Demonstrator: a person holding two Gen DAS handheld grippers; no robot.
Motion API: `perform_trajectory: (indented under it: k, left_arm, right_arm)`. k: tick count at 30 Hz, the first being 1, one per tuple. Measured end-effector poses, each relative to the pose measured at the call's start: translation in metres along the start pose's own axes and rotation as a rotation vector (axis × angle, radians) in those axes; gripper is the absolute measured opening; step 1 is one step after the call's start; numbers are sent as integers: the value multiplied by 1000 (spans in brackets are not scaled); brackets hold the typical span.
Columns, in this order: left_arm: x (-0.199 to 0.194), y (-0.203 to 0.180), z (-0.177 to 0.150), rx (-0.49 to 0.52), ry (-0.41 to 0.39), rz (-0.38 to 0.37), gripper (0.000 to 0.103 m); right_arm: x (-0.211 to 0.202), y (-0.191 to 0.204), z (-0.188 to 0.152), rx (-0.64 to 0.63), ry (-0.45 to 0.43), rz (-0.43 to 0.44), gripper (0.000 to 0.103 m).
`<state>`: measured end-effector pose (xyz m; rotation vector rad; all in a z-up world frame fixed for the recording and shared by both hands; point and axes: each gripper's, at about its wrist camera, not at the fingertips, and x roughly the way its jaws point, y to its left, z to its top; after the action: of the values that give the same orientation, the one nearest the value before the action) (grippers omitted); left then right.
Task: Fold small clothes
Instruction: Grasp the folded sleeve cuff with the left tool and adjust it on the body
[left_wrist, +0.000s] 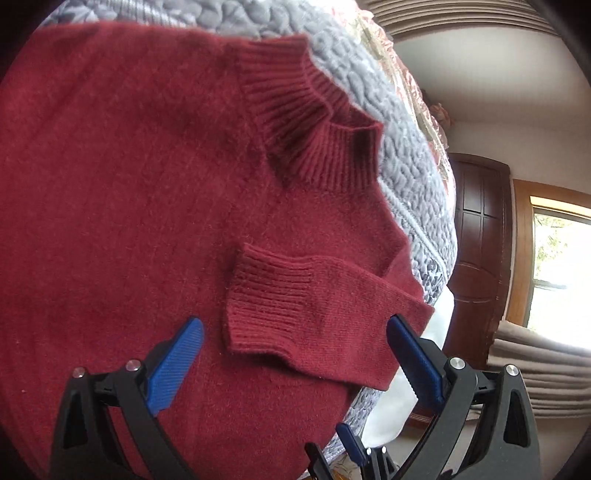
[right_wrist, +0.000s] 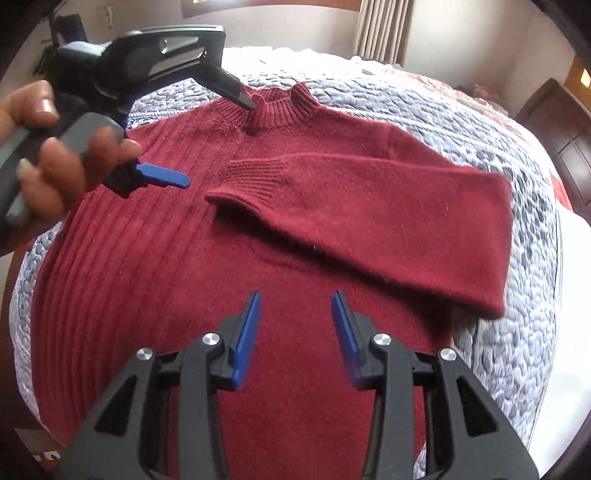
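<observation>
One red sweater (right_wrist: 229, 266) lies flat at frame centre on one grey quilt (right_wrist: 524, 266), one sleeve (right_wrist: 369, 206) folded across its chest. Two grippers: left (left_wrist: 295, 328) spread and empty; right (right_wrist: 295, 299) spread and empty, low centre. One hand (right_wrist: 55, 162) at upper left.

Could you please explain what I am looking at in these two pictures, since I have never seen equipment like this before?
A person holds a hand-operated two-finger gripper in each hand; no robot arm is involved. Each picture comes from a camera on one gripper, looking along its blue fingers. The left gripper and the right gripper are both open and hold nothing. The hand holding the left tool shows in the right view. A dark red sweater lies on a grey quilted bedspread, with one sleeve folded across its front.
</observation>
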<state>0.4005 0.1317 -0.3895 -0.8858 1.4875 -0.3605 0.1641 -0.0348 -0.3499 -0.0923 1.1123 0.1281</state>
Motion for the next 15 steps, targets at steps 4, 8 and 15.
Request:
perform_trajectory:
  k: [4, 8, 15]
  left_arm:
    - [21, 11, 0, -60, 35, 23, 99]
    - [34, 9, -2, -57, 43, 71, 95]
    - [32, 13, 6, -86, 42, 156, 23]
  right_arm:
    - [-8, -10, -15, 49, 13, 3, 41]
    - [-15, -23, -20, 117, 6, 28, 41]
    - [-32, -28, -10, 136, -42, 45, 41]
